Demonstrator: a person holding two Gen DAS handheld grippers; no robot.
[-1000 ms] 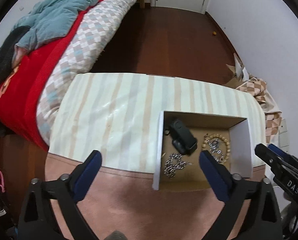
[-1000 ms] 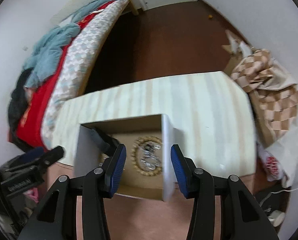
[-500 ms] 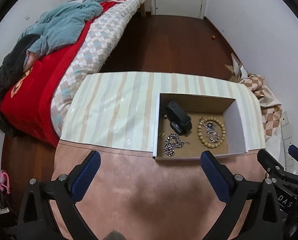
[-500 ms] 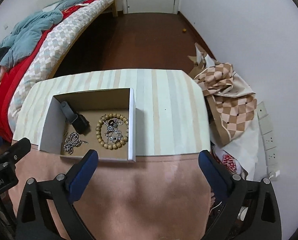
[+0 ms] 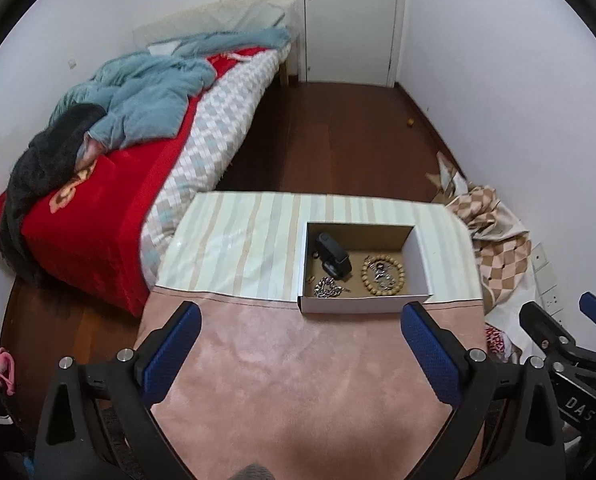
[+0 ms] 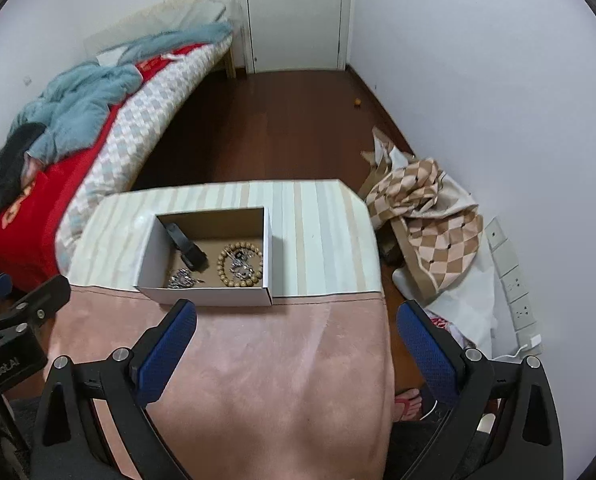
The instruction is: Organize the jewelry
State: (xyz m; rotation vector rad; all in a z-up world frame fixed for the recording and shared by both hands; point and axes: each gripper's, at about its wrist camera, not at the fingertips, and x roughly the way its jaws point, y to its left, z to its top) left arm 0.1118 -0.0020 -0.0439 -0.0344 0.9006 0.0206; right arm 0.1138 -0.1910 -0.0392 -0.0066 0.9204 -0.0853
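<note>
I see an open cardboard box [image 5: 364, 304] with white outer walls and a brown inside, sitting on the surface [image 5: 298, 380] where a striped cloth [image 5: 237, 248] meets a pink cloth [image 6: 277, 360]. From my left camera the box lies at about one o'clock; from my right camera it is at about eleven o'clock. Inside it, a ring of tan wooden beads [image 5: 382, 274] lies flat toward the right wall, with a small tangle of silver chain [image 5: 380, 274] resting in its middle. A black watch [image 5: 332, 258] with a dark strap lies left of the beads, running from the back wall toward the front. In the front left corner sits a second silver chain [image 5: 328, 291], bunched loosely, and a tiny piece I cannot make out lies just beside it at nine o'clock. My left gripper [image 5: 298, 344] hangs over the pink cloth with its jaws spread wide and nothing between them. My right gripper [image 6: 295, 338] is also over the pink cloth, jaws wide and holding nothing. Both sit short of the box, apart from it. A bed [image 5: 137, 152] with red and blue covers stands at ten o'clock beyond the surface.
</note>
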